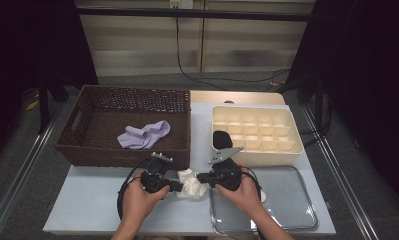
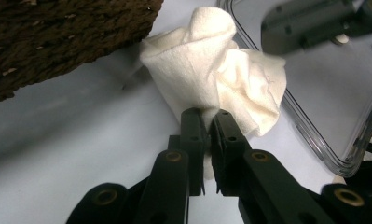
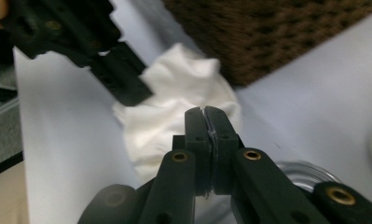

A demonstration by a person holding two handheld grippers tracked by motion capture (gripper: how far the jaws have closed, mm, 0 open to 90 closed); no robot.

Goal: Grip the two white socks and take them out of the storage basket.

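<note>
item: brown woven wicker basket [image 1: 87,145], far left, holding a crumpled lilac cloth [image 1: 143,135]. my left gripper [image 1: 179,186] pinches the crumpled white cloth [image 1: 190,184] on the pale table [image 1: 92,205], just before the basket. my right gripper [image 1: 202,178] pinches its other side. clear glass tray [image 1: 292,210], right.

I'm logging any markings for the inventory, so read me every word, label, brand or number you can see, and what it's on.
None can be read. The white cloth, wicker basket, cream divider box, clear tray and both grippers, left and right, show no legible lettering.
</note>
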